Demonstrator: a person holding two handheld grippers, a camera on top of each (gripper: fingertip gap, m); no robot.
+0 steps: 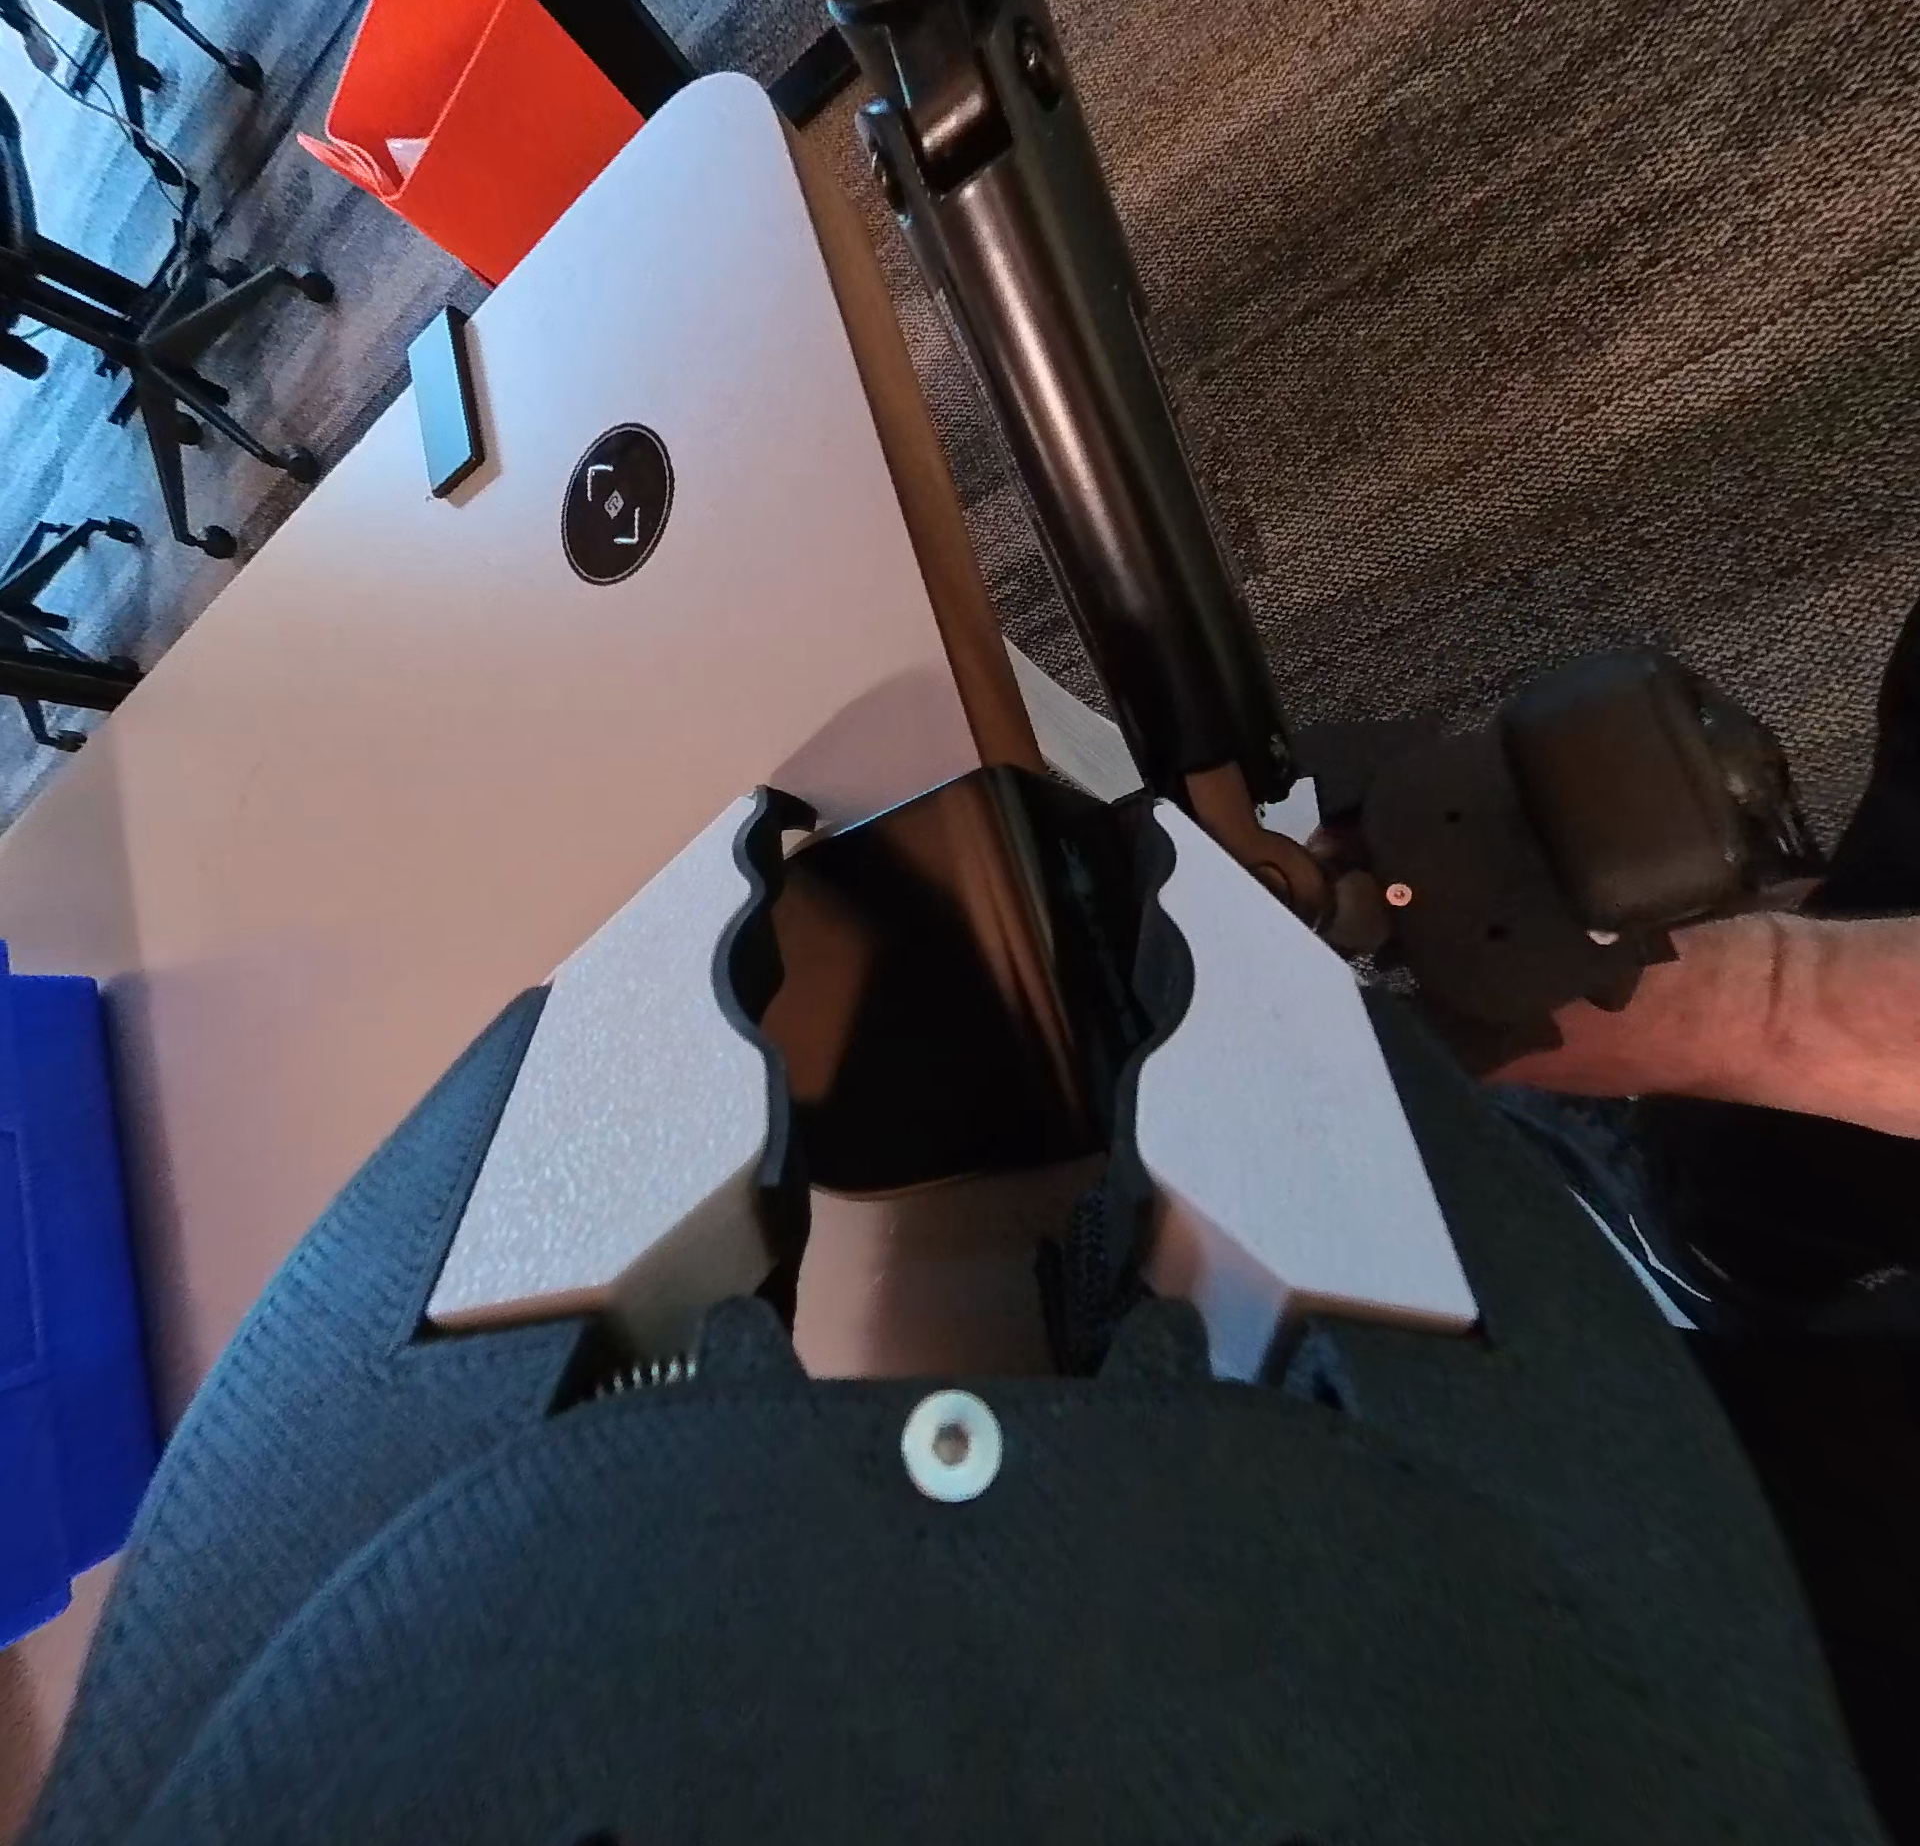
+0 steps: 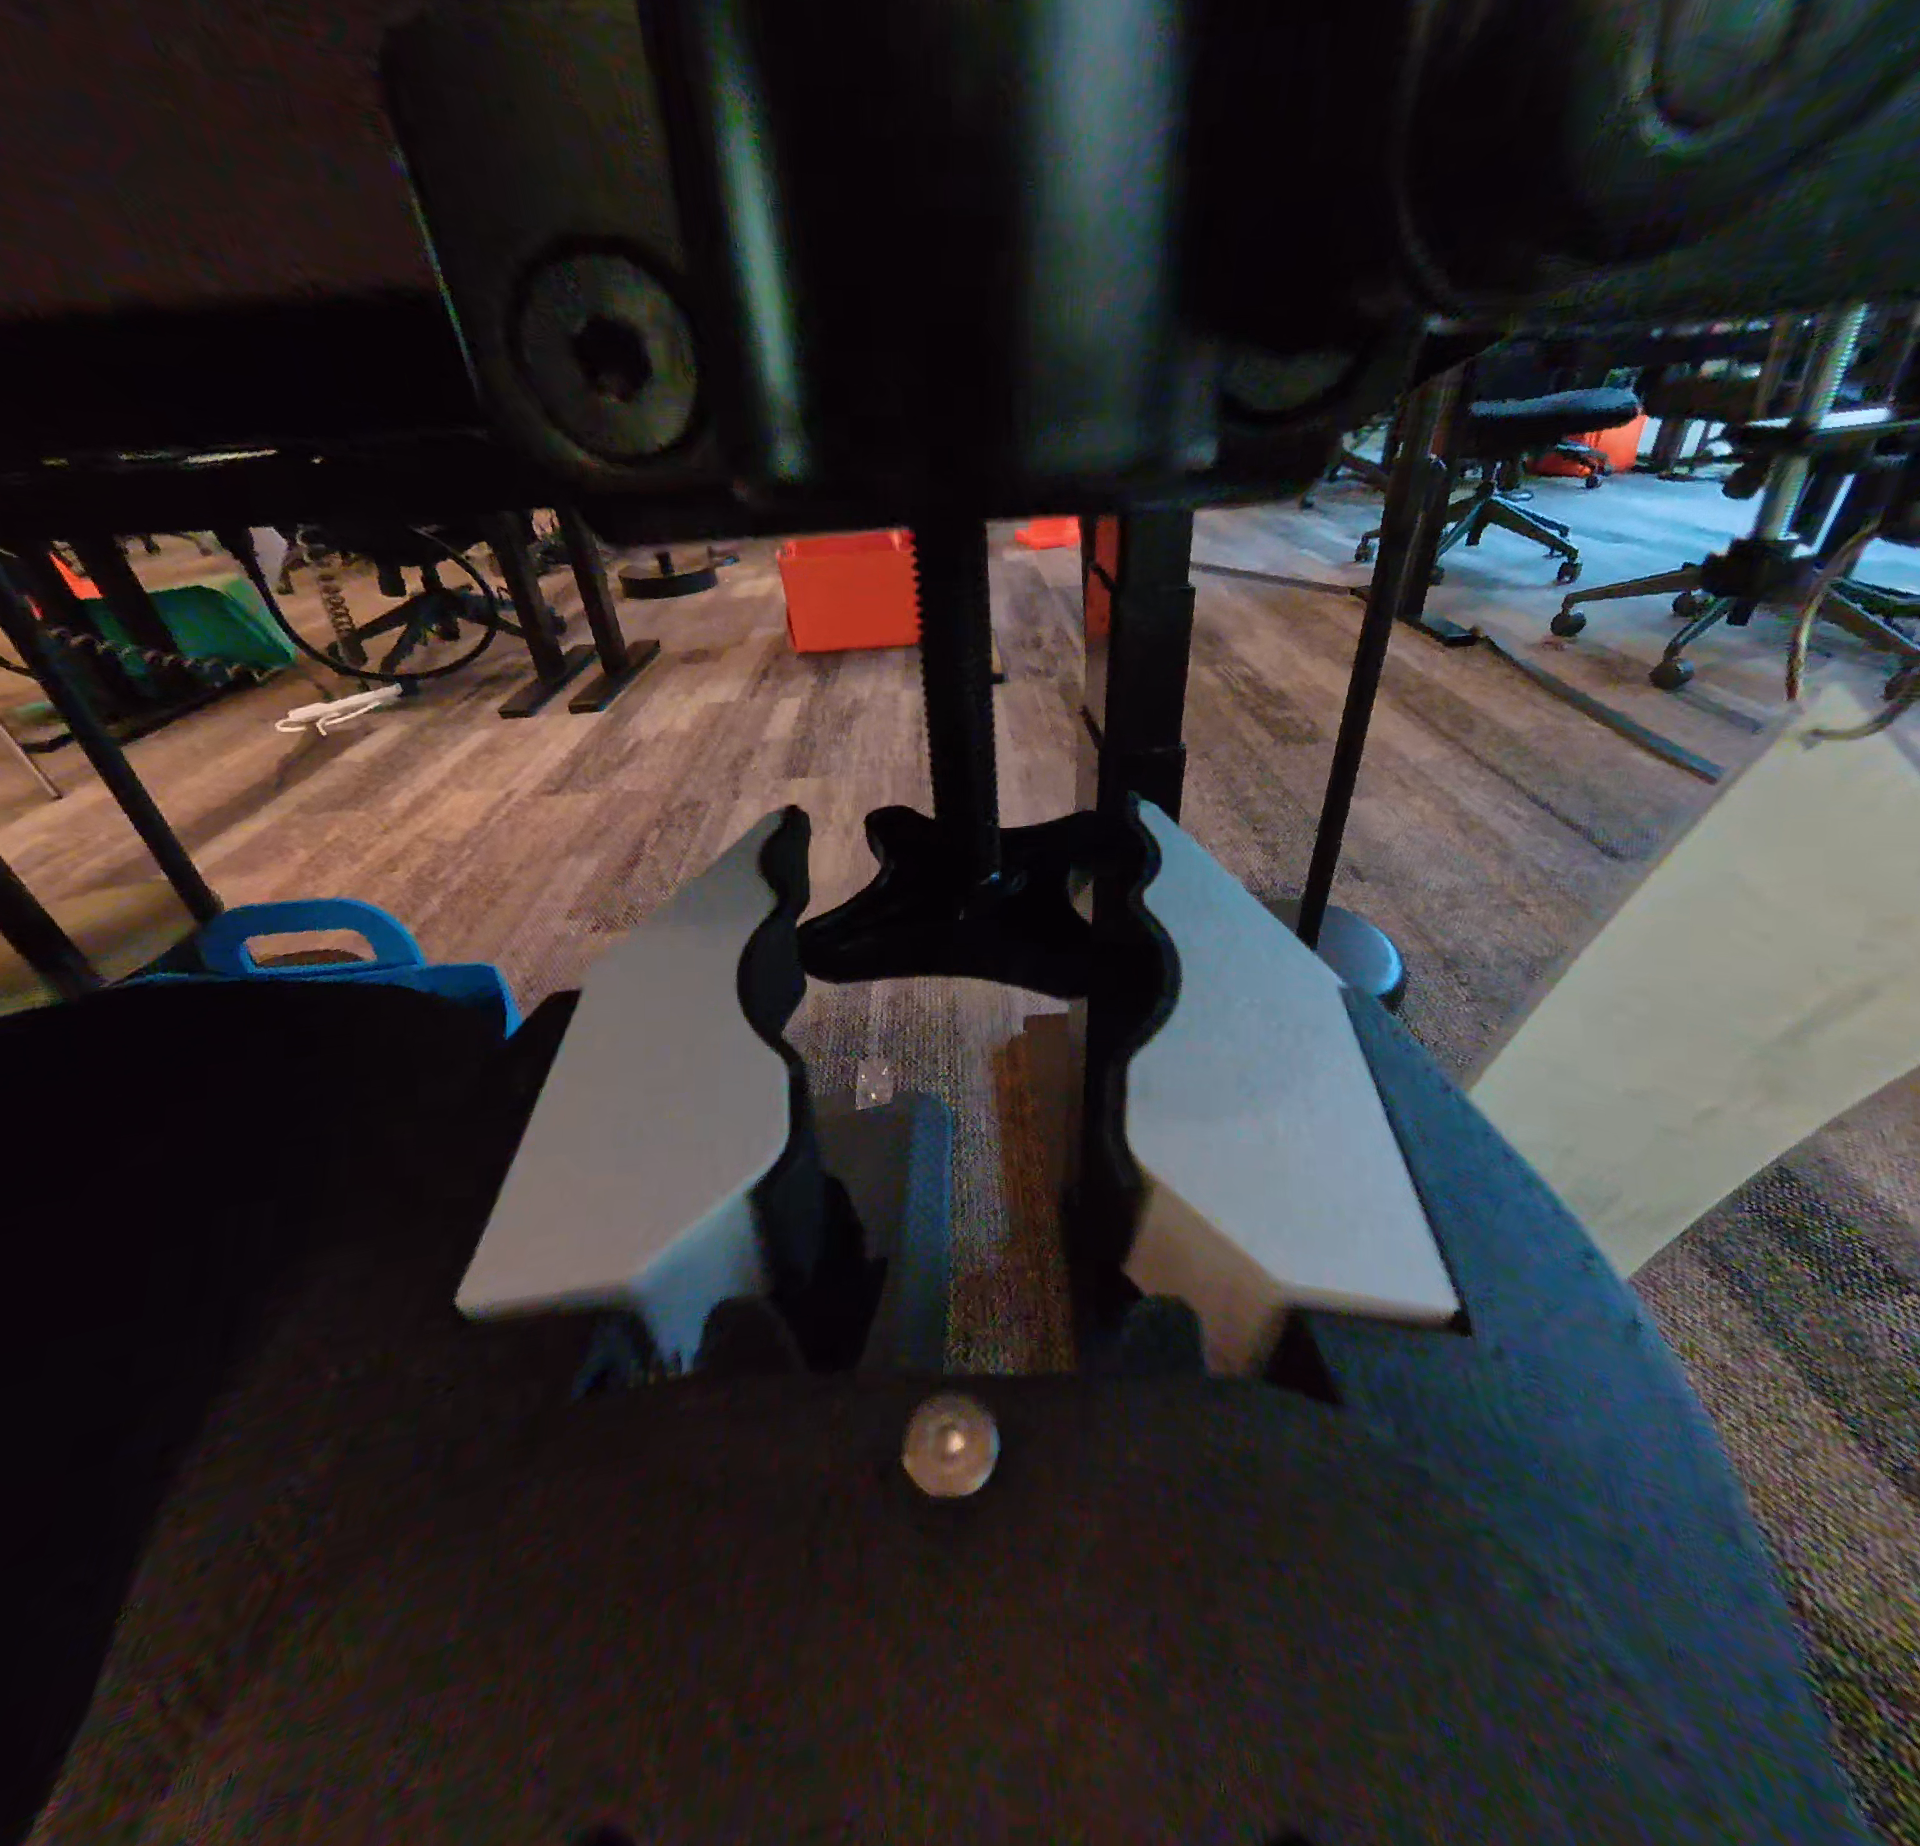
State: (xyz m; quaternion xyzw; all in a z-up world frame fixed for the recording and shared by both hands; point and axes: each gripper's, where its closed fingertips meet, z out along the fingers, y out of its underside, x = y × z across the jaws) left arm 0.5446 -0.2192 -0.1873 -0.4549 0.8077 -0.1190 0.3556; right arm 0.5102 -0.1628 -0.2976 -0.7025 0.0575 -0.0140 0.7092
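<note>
A black pole (image 1: pixel 1081 425) is clamped to the edge of a white table (image 1: pixel 436 757). My left gripper (image 1: pixel 956 840) is above the table edge, shut on the clamp's glossy black top block (image 1: pixel 935 986). My right gripper (image 2: pixel 961 851) is under the table, its fingers closed around a black star knob (image 2: pixel 956 913) on the end of a threaded screw (image 2: pixel 961 674). The clamp's black underside (image 2: pixel 935 186) with a hex bolt (image 2: pixel 608 357) fills the top of the right wrist view. The right gripper also shows in the left wrist view (image 1: pixel 1340 882), held by a bare hand (image 1: pixel 1714 1007).
A round black disc (image 1: pixel 616 504) and a small grey pad (image 1: pixel 449 404) lie on the table. A blue object (image 1: pixel 52 1225) is at the left. An orange bin (image 1: pixel 468 134), office chairs (image 1: pixel 156 342) and grey carpet (image 1: pixel 1507 342) are below. Table legs (image 2: pixel 1361 736) stand near the right gripper.
</note>
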